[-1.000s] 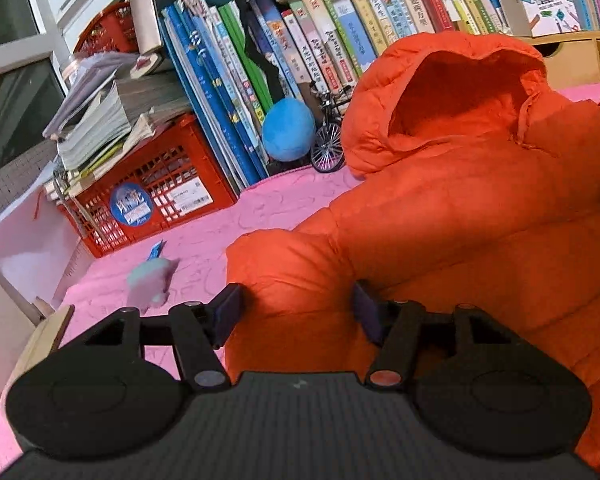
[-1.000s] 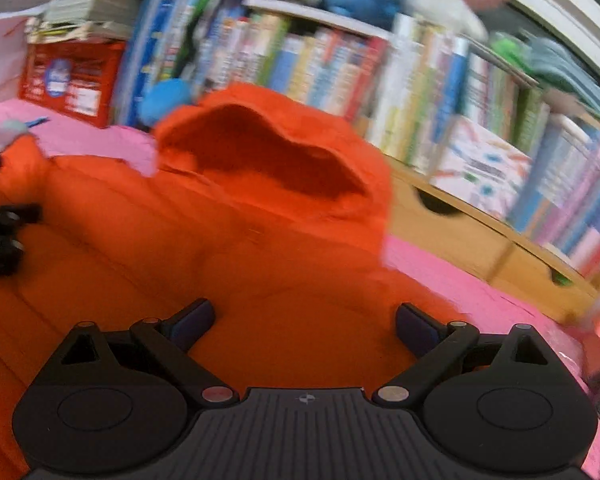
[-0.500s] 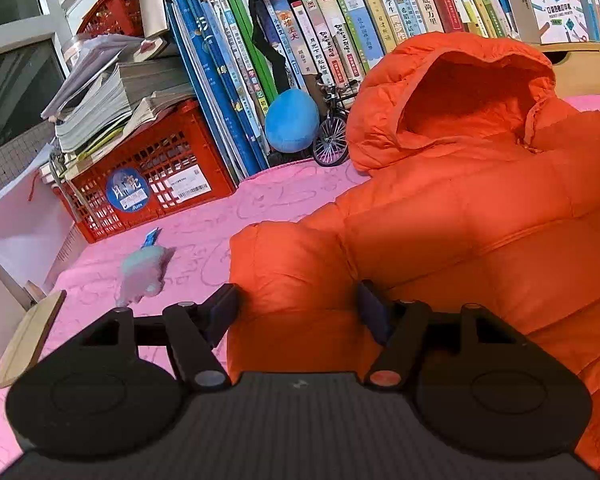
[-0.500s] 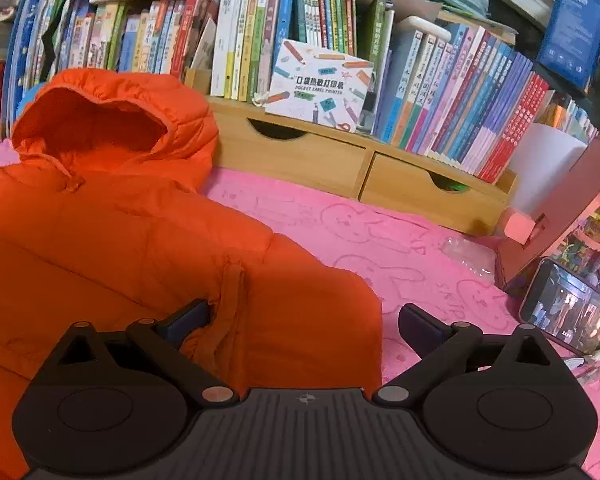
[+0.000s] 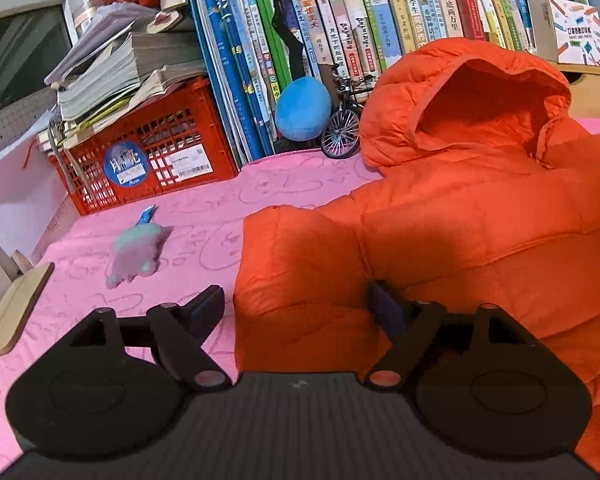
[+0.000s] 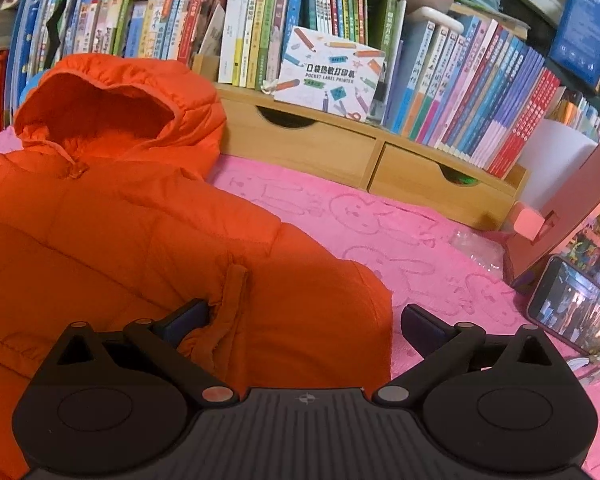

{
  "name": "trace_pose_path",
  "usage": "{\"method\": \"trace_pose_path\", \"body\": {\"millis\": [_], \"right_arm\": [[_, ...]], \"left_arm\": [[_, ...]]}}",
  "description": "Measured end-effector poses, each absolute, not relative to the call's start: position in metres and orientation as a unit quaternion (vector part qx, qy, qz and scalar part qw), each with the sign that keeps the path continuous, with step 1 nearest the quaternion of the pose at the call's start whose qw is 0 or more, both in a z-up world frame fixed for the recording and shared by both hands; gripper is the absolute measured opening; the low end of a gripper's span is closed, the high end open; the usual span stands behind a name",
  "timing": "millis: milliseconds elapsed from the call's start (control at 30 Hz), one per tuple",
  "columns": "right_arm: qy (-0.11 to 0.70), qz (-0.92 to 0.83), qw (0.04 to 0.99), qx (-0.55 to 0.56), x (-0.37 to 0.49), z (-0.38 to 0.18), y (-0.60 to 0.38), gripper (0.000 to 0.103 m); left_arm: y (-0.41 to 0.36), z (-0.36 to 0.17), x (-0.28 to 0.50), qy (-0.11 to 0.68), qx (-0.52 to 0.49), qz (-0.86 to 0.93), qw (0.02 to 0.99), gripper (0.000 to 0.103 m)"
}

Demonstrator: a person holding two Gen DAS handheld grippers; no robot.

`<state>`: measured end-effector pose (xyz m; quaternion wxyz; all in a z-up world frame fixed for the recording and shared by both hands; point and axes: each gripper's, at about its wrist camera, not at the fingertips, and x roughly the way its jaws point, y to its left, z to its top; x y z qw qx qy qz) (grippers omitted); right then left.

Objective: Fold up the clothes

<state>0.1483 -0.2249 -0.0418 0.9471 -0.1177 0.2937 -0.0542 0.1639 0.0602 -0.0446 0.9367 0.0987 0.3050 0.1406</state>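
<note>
The orange hooded down jacket (image 5: 480, 216) lies flat on the pink blanket (image 5: 204, 208), its long axis running away from me, the hood (image 6: 112, 108) at the far end against the bookshelf (image 6: 340, 40). Both sleeves lie out at the sides. I have the left sleeve (image 5: 300, 276) between the jaws of my left gripper (image 5: 296, 312), which are opening and do not press on it. The right sleeve (image 6: 308, 312) sits between the wide, opening jaws of my right gripper (image 6: 304, 320), also released. I judge each hand is equally near to its own sleeve, so both can fold inward.
</note>
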Motion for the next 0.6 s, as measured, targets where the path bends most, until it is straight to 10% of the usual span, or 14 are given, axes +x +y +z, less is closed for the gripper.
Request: {"method": "trace_pose_path", "body": {"millis": [600], "right_arm": [[0.282, -0.07, 0.945, -0.15, 0.145, -0.043, -0.213, 0.103]], "left_arm": [[0.061, -0.045, 0.165, 0.306, 0.095, 0.151, 0.935, 0.089]]}}
